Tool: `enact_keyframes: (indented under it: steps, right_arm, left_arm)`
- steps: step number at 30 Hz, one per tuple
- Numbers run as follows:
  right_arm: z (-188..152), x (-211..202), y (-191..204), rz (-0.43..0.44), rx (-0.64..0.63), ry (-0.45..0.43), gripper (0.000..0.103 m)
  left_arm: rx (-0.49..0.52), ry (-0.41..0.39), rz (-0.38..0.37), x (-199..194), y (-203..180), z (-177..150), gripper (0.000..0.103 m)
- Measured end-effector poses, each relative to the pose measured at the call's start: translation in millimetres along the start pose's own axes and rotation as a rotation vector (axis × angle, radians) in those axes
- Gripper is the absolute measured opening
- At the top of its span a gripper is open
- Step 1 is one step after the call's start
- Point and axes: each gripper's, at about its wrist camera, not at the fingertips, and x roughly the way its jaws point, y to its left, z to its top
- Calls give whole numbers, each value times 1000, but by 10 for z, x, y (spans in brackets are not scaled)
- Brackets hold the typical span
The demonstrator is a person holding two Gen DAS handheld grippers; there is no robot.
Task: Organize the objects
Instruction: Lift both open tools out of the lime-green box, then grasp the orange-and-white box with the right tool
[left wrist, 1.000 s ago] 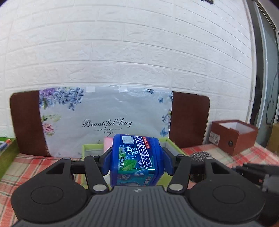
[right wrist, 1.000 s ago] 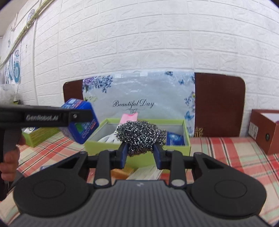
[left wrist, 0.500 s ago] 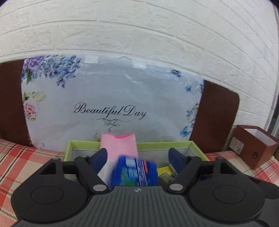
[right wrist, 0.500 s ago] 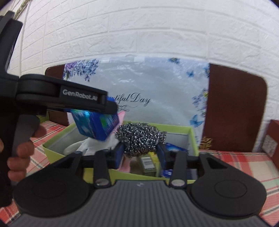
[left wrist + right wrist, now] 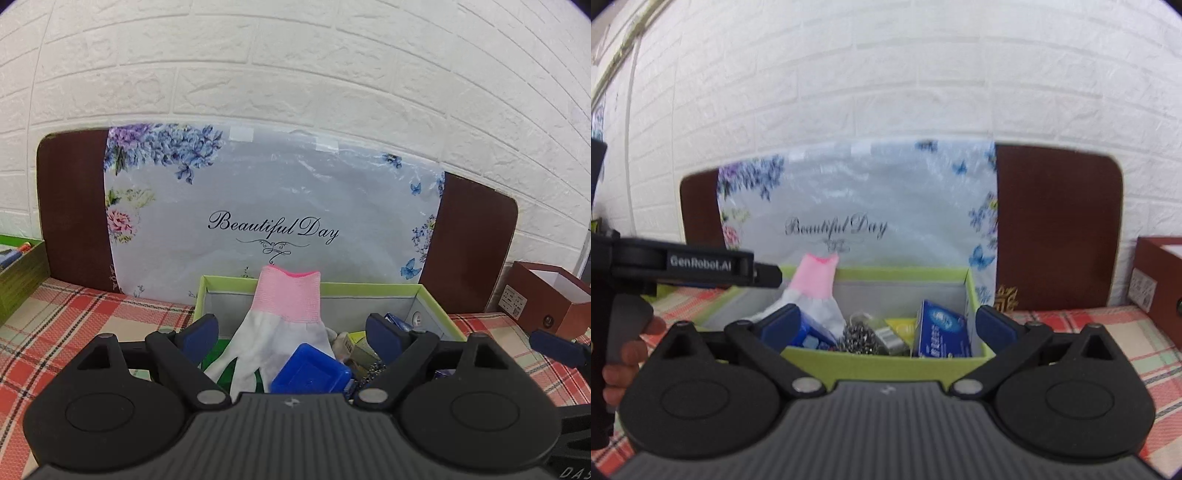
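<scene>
A lime-green open box (image 5: 436,299) (image 5: 882,360) stands on the plaid table against the wall. In it lie a white glove with a pink cuff (image 5: 284,317) (image 5: 816,280), a blue tub (image 5: 310,374) (image 5: 809,334), a steel wool scourer (image 5: 858,338), a blue carton (image 5: 942,328) and small packets. My left gripper (image 5: 291,332) is open and empty above the box's left half. My right gripper (image 5: 884,325) is open and empty above the box's front wall. The left gripper (image 5: 768,275) also shows from the side in the right wrist view.
A floral "Beautiful Day" mat (image 5: 273,225) on a brown board leans on the white brick wall behind the box. A brown open box (image 5: 546,299) stands at the right. A dark green box (image 5: 22,273) stands at the far left. Plaid tablecloth (image 5: 74,325) surrounds them.
Both grippers moved forward over the green box and opened. The blue tub dropped from the left gripper and the steel wool from the right gripper into the box.
</scene>
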Motion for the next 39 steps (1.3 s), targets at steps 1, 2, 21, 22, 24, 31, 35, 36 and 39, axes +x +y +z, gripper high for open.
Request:
enact_keyframes:
  steps: [1, 2, 21, 22, 24, 31, 35, 36, 39]
  right_arm:
    - [38, -100, 23, 1, -4, -19, 103]
    - [71, -208, 43, 1, -7, -37, 103]
    - [-746, -1164, 499, -32, -15, 87, 103]
    - [-797, -1124, 544, -41, -24, 103, 103]
    - [-864, -1032, 639, -49, -39, 126, 103]
    - [-800, -646, 1042, -74, -172, 134, 99]
    - [-801, -403, 1181, -119, -253, 153, 96]
    - [-816, -334, 1198, -130, -270, 161, 95]
    - [-879, -187, 1219, -167, -305, 197, 84]
  left_arm:
    - [11, -4, 11, -90, -36, 13, 90]
    - [22, -7, 25, -189, -69, 21, 90]
    - [-117, 102, 33, -1360, 87, -1020, 93]
    - [-135, 107, 43, -1381, 125, -1089, 93]
    - [-158, 122, 66, -1414, 216, -1203, 93]
    - [-184, 129, 115, -1406, 512, -1306, 93]
    - [-174, 133, 106, -1370, 555, -1312, 93]
    - [-174, 133, 103, -1363, 557, -1319, 93]
    - [-178, 140, 88, -1343, 570, -1331, 93]
